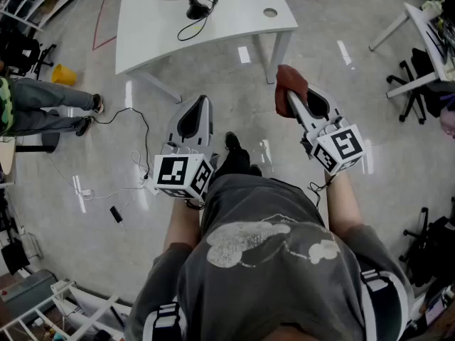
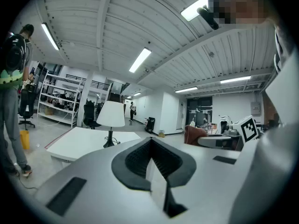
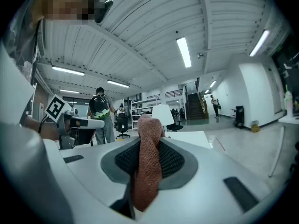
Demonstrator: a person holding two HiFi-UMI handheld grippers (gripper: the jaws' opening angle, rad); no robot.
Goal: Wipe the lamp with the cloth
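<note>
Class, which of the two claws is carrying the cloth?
The right claw: its jaws are shut on the reddish-brown cloth, which sticks out past the tips. The left claw is shut with nothing between its jaws.

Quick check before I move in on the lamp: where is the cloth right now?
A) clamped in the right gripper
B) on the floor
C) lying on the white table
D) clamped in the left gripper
A: the right gripper view shows the reddish-brown cloth pinched between the jaws of the right gripper, while the left gripper has its jaws together on nothing.
</note>
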